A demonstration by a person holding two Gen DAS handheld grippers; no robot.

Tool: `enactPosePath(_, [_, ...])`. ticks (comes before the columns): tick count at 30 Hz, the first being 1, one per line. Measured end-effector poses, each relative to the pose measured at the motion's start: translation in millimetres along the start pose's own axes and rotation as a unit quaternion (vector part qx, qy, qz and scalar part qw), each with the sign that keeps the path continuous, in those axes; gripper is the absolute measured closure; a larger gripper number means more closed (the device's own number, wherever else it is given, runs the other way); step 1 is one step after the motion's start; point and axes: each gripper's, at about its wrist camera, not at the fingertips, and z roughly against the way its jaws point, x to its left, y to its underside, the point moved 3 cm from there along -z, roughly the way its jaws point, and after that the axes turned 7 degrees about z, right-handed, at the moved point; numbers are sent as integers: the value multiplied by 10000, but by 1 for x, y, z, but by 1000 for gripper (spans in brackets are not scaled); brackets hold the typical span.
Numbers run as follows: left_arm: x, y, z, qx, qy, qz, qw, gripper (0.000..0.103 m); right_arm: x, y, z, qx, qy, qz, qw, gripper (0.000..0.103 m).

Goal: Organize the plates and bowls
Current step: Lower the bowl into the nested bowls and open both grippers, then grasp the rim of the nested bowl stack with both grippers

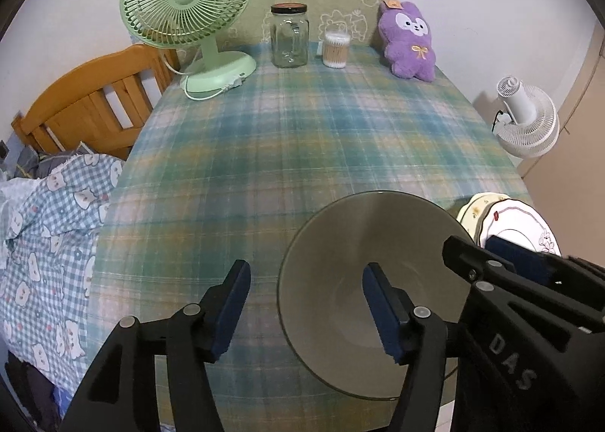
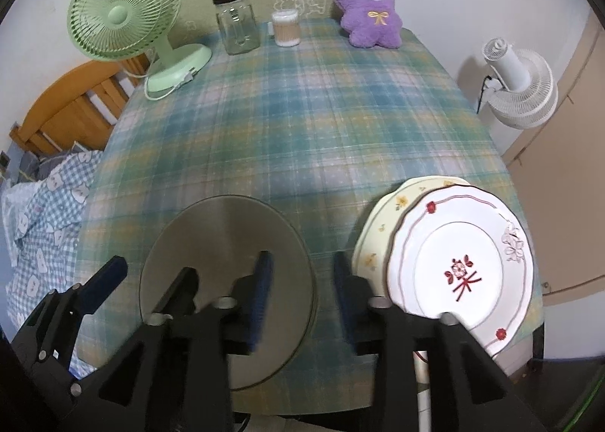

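Both claws spread, pinching nothing — left claw (image 1: 306, 309) straddles the grey bowl (image 1: 340, 239) rim; right claw (image 2: 302, 296) hides the white plate's (image 2: 465, 265) near edge, blurred.

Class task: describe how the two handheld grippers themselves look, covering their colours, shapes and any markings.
Both the left gripper and the right gripper are matte black, angular frames with triangular cut-outs and round silver pivot pins. Their fingers carry dark blue ribbed pads. In the left wrist view the right gripper's body shows the raised letters "DAS". No sleeves or cables on them are visible.
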Motion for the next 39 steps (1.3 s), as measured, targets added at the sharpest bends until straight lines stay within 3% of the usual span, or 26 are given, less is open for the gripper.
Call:
enactPosePath(1, [1, 0, 0, 4, 4, 42, 10000, 34, -1, 0, 1, -20, -56, -42, 10000, 43])
enactPosePath(5, [4, -1, -2, 53, 9, 93, 9999, 32, -2, 1, 1, -88, -58, 36, 9999, 43])
enactPosePath(27, [4, 10, -45, 412, -186, -87, 9989, 33, -10, 10, -65, 540, -482, -301, 9969, 43])
enactPosePath(34, [3, 10, -51, 508, -15, -36, 9987, 34, -10, 9, -70, 580, -548, -386, 9961, 45])
enactPosePath(39, [-1, 12, -53, 618, 142, -103, 9979, 35, -2, 10, -70, 639, -612, -255, 9957, 54])
